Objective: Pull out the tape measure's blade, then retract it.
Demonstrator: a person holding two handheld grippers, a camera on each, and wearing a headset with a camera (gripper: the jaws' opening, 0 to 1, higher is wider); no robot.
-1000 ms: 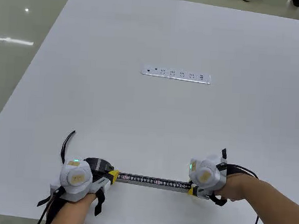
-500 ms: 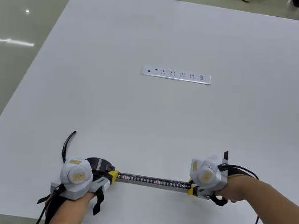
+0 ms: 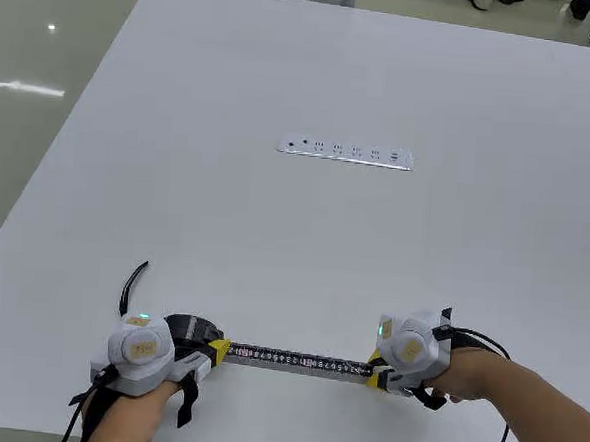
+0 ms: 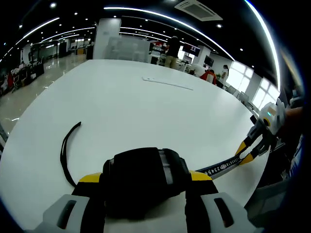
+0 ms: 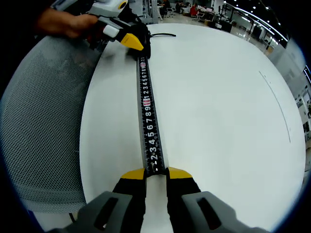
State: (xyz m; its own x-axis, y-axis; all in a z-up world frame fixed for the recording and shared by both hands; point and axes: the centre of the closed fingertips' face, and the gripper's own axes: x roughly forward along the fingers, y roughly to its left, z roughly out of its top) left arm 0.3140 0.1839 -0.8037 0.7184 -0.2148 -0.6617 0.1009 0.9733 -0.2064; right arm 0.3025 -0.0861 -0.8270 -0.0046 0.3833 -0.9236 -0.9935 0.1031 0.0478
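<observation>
**Blade drawn out between two hand-held grippers**

The left hand-held gripper (image 3: 215, 348) clamps the black tape measure (image 4: 146, 182) between its yellow-tipped jaws, at the near edge of the white table (image 3: 274, 240). The right hand-held gripper (image 5: 155, 174) pinches the end of the blade (image 5: 147, 111) — jaws nearly closed on it. The blade lies stretched along the table between them, numbers up. A black strap (image 4: 65, 148) curls beside the tape measure; a power strip (image 3: 345, 152) lies well apart.

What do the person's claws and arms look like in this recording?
Left claw and right claw match: rounded pale grey housings with a yellow round badge and small green light on top, yellow-tipped jaws, black straps. A black cable loops off the right one. Forearms are sleeveless.
</observation>
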